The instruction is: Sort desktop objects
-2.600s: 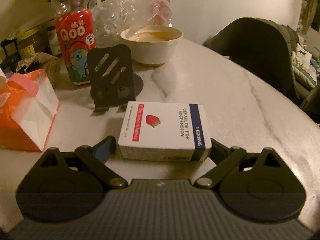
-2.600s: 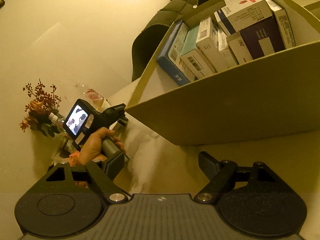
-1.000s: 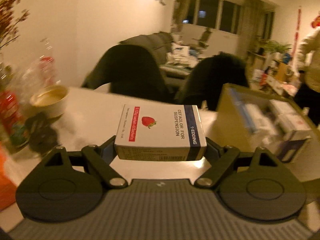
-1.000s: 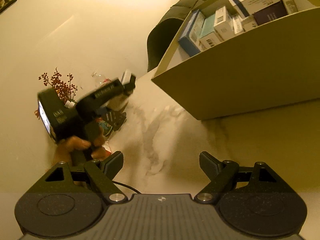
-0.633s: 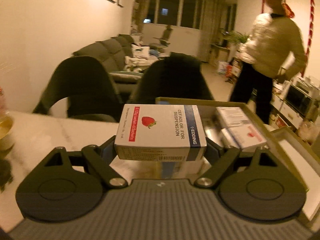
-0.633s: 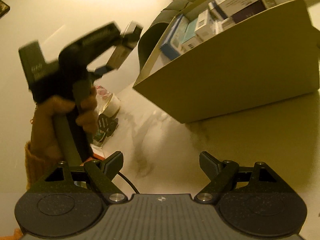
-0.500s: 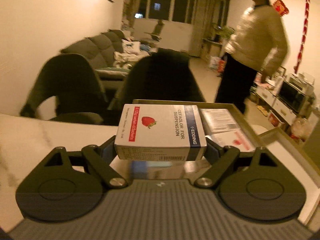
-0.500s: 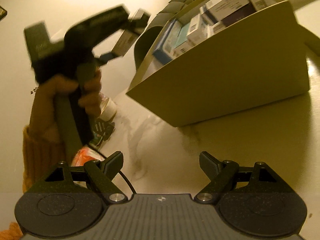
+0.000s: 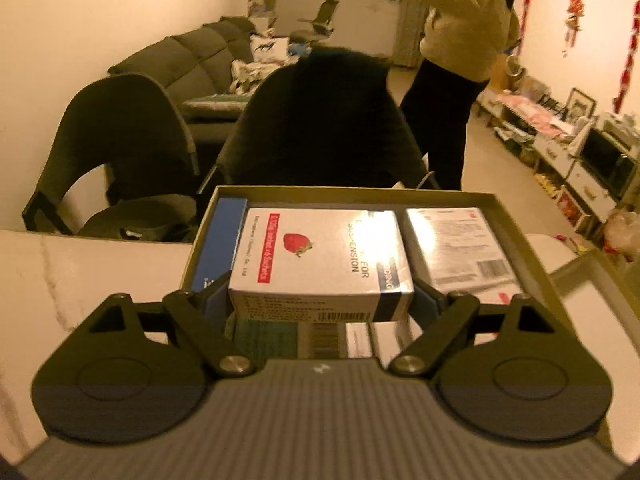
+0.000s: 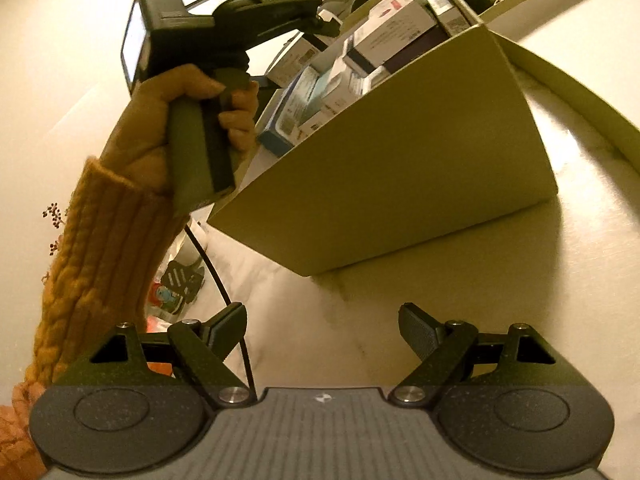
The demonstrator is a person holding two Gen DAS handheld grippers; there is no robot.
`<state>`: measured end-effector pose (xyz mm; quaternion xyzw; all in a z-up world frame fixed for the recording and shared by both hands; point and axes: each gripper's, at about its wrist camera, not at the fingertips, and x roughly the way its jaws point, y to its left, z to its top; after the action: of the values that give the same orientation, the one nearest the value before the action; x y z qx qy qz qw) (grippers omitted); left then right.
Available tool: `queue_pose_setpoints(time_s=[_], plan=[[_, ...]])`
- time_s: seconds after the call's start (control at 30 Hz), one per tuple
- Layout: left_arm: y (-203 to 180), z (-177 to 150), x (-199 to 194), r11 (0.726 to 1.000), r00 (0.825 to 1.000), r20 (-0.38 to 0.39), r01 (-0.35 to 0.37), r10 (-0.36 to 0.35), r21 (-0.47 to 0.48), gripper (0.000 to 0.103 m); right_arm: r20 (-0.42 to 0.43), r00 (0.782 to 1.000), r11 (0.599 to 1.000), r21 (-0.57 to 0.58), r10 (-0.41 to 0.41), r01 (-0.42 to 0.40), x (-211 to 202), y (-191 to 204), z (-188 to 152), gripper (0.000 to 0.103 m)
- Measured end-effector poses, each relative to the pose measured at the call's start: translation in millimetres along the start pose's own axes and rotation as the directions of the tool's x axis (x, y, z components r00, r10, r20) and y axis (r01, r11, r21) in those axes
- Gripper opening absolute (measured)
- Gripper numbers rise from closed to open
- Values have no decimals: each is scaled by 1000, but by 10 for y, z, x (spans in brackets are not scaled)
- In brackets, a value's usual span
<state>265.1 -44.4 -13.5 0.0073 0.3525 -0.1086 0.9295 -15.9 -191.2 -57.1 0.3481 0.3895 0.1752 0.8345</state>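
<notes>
The left gripper (image 9: 320, 304), clamping the strawberry medicine box (image 9: 320, 258), is now hanging over the cardboard box (image 9: 516, 216), seemingly ready to release, while the right gripper (image 10: 322, 330) at six o'clock is gaping empty

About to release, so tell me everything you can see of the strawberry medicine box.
The strawberry medicine box is white cardboard with a red strip, a strawberry picture, a dark blue end band and a barcode on its near side. It lies flat, clamped across its ends by the left gripper, above the open storage box of other packs.
</notes>
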Motion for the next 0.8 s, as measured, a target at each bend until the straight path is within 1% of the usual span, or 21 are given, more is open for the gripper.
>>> queue_pose_setpoints(time_s=[0.13, 0.3, 0.4, 0.5, 0.6, 0.63, 0.8], plan=[[7, 24, 109, 1000, 999, -42, -8, 7, -27, 88, -1, 1000, 1000, 7, -5, 5, 6, -20, 23, 86], [-33, 31, 131, 999, 999, -34, -31, 30, -17, 89, 1, 1000, 1000, 0, -7, 7, -12, -7, 36, 86], [-19, 54, 123, 999, 999, -41, -21, 20, -35, 90, 6, 1000, 1000, -1, -9, 9, -41, -31, 47, 86], [12, 92, 95, 998, 999, -45, 10, -12, -58, 95, 12, 1000, 1000, 1, -10, 10, -57, -46, 48, 86], [32, 91, -3, 998, 999, -34, 33, -35, -62, 99, 21, 1000, 1000, 3, -12, 12, -88, -49, 46, 86], [30, 83, -45, 998, 999, -25, 31, -32, -54, 102, 25, 1000, 1000, 3, -12, 12, -104, -49, 46, 86], [46, -2, -305, 1000, 1000, 26, -14, 14, -6, 103, 53, 998, 1000, 0, -17, 17, -128, -16, 41, 86]])
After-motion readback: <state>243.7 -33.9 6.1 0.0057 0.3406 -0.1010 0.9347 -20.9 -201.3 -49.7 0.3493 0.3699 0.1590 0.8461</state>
